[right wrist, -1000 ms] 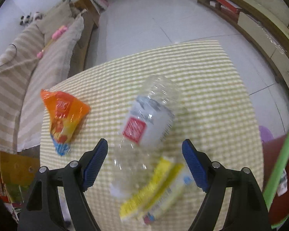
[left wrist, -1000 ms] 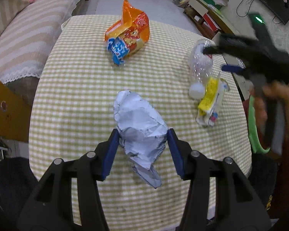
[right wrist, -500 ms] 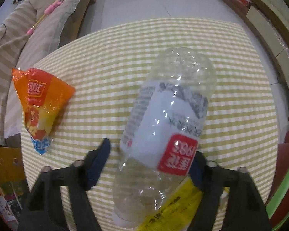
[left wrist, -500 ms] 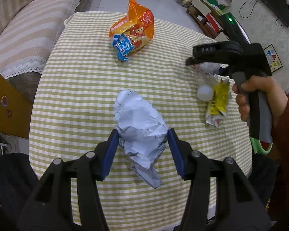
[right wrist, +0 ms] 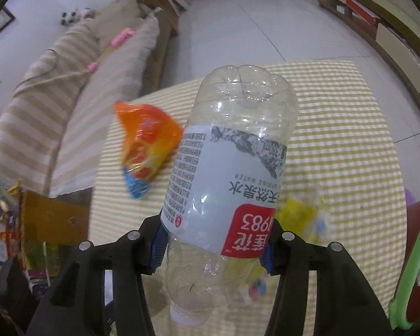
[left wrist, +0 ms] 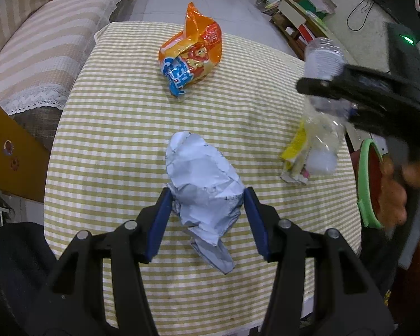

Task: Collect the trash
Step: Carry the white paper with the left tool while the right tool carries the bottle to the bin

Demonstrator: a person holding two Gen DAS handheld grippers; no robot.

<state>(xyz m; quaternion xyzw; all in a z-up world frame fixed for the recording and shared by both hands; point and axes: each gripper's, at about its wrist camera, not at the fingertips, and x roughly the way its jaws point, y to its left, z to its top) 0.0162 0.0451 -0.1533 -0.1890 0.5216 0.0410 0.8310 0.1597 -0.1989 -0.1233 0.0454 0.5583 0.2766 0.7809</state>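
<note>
Bottle [right wrist: 229, 168] sits clamped between your right gripper's [right wrist: 212, 249] jaws, lifted off the checked table [left wrist: 120, 128], cap toward you and base pointing away. Your left gripper [left wrist: 207, 210] brackets the crumpled paper [left wrist: 204, 184]; both pads seem to touch it. Beyond lie the orange snack bag [left wrist: 191, 58] and a yellow wrapper [left wrist: 294, 151].

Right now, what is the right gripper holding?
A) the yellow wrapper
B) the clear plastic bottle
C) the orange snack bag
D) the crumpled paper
B: in the right wrist view the right gripper has its blue pads pressed on both sides of the clear plastic bottle, cap end toward the camera; the orange snack bag and yellow wrapper lie on the table beyond it.
</note>
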